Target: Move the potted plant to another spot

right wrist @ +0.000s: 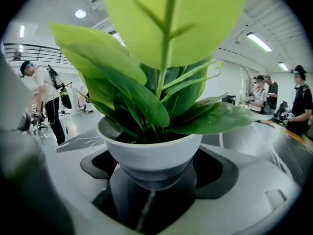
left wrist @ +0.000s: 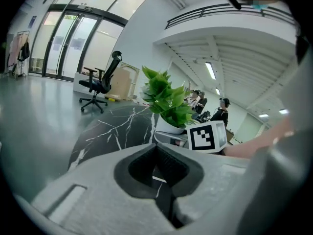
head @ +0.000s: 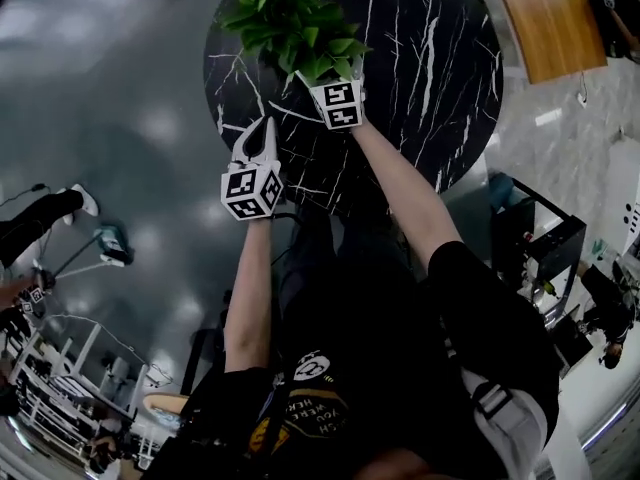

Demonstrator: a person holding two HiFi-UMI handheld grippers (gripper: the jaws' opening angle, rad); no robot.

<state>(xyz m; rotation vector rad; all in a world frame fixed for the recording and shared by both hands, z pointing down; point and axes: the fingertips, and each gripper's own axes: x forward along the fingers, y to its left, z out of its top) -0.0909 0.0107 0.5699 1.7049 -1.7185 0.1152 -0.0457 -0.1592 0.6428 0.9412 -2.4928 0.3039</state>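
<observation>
The table (head: pixel 420 78) is round, black marble shot with white veins, and it stands on a glossy grey floor (head: pixel 110 118) that mirrors the ceiling lights. It is a big open hall. There are tall glass doors (left wrist: pixel 73 43) on one side and a railed balcony (left wrist: pixel 234 11) overhead. A curved wooden top (head: pixel 550 18) sits just past the table's far edge.

There is one plant (head: pixel 295 23), leafy and bright green, in one white pot (right wrist: pixel 151 155). It is at the table's far side, over the marble and in from the rim.

Two grippers are in play, each with its marker cube. The right gripper (head: pixel 332 80) reaches in under the leaves and grasps the pot. The bowl sits in the dark hollow between its wide-spread jaws, and both pads are against its sides. I cannot tell whether the pot's base rests on the marble or is just off it.

The left gripper (head: pixel 258 140) is over the near part of the table, beside the right one and apart from the plant. Its jaws are clenched tip to tip with nothing in them.

One black office chair (left wrist: pixel 100 84) stands by the doors. A few people are about: one person (right wrist: pixel 46 99) bends over gear, and at least three more stand well off on the other side.
</observation>
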